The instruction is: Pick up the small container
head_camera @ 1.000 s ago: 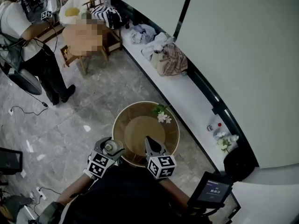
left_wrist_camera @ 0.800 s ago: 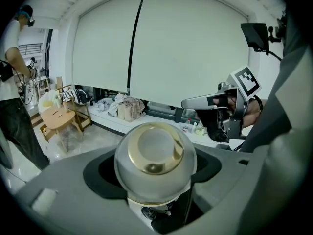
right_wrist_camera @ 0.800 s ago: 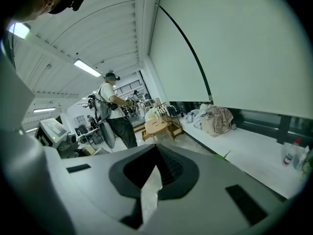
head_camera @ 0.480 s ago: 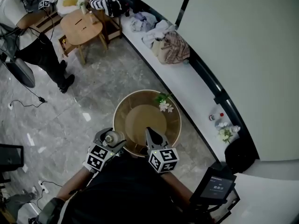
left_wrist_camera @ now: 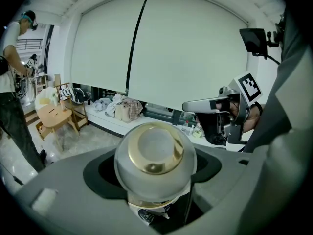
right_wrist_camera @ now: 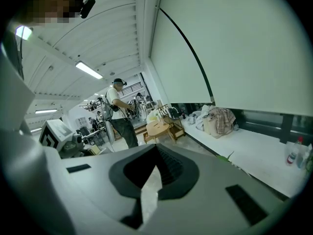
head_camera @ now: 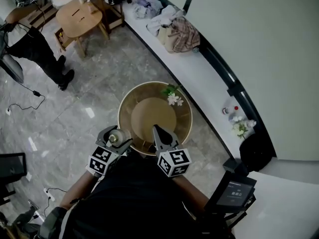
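Note:
The small container (head_camera: 114, 138) is a silvery jar with a gold-rimmed lid. My left gripper (head_camera: 113, 140) is shut on it, just off the near left rim of the round wooden table (head_camera: 128, 99). In the left gripper view the small container (left_wrist_camera: 155, 156) fills the centre between the jaws, lid toward the camera. My right gripper (head_camera: 159, 134) is shut with nothing in it, its tips over the table's near edge. The right gripper view shows its jaws closed together, and the right gripper (right_wrist_camera: 155, 169) points into the room.
A sprig of white flowers (head_camera: 172, 98) lies at the table's far side. A long white ledge (head_camera: 199, 83) carries bags and clothes (head_camera: 172, 31) and small bottles (head_camera: 231, 108). A small wooden table (head_camera: 79, 17) and a standing person (head_camera: 25, 39) are far left. A screen (head_camera: 234, 191) stands near right.
The head view has swung so the round table and room sit higher in frame. Both grippers hold the same pose at the table's near edge, the left still gripping the container.

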A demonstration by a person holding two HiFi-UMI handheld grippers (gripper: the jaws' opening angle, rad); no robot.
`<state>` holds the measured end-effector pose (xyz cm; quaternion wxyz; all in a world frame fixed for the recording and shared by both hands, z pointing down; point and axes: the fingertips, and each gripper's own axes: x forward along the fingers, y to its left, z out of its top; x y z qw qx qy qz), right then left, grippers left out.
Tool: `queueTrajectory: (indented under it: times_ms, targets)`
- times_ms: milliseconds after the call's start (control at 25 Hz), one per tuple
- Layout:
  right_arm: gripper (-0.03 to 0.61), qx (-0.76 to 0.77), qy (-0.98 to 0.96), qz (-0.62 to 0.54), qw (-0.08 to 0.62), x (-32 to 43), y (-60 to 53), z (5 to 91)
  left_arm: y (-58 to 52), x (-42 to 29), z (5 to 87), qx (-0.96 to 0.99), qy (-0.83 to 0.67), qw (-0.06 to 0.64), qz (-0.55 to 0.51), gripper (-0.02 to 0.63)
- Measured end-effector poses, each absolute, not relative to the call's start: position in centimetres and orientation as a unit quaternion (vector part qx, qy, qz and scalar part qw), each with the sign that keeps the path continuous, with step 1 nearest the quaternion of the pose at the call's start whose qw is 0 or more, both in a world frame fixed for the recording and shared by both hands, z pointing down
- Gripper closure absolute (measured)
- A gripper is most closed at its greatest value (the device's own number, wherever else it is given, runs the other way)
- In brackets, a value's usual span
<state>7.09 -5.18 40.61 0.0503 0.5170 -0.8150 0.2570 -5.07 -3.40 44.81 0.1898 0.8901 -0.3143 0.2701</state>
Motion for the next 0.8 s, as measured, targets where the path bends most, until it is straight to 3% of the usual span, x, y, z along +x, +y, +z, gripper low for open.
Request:
queueTrajectory:
  times_ms: [800]
  targets:
    - [0.574,0.522,-0.813,0.253,0.049,7.26,-5.36,40.48,-4.24,-4.68,44.30,0.895,-0.312,0.179,0.265,0.282]
